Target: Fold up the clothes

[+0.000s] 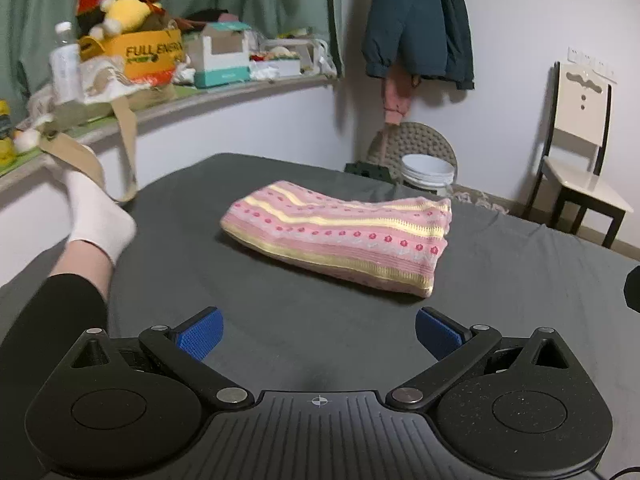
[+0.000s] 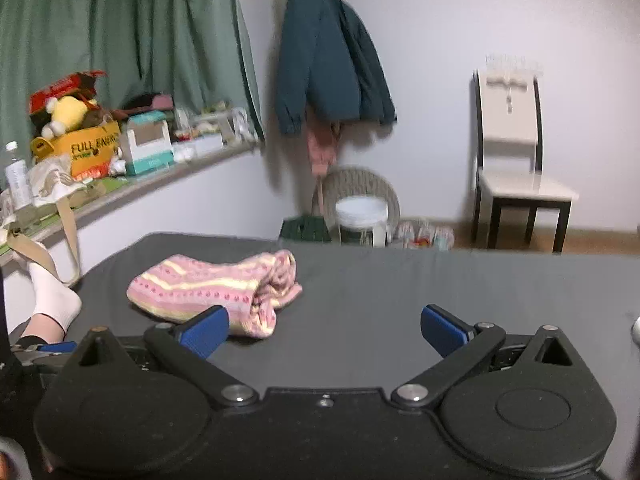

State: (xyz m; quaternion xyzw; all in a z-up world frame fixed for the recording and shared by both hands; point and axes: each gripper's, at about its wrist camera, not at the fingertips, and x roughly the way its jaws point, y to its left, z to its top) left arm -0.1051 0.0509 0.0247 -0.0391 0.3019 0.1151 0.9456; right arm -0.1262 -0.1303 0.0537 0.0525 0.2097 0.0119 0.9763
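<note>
Plainly, both tools are idle: the left gripper (image 1: 318,334) has its blue pads spread wide with nothing but grey sheet showing between them, and the right gripper (image 2: 324,330) is spread just as wide and holds nothing either. Each hovers over the near part of the bed (image 1: 520,280), clear of the cloth, which suits a pause with the hands pulled back from the work.

Just beyond the left gripper, toward the middle of the bed, lies the pink striped garment (image 1: 340,236), folded into a compact, thick bundle. In the right wrist view the same garment (image 2: 212,288) sits to the left of that gripper, its left pad overlapping the bundle's near end in the picture; whether they touch I cannot tell, though it looks more like overlap than contact. The layered end facing that camera shows several thicknesses stacked, so the folding of this piece seems about finished, and letting go would be the sensible thing.

At the left edge a person's leg in a white sock (image 1: 100,216) rests on the bed. Farther off stand a cluttered shelf (image 1: 224,96), a hanging teal jacket (image 1: 416,20) and a chair (image 1: 580,152) at the far right.
</note>
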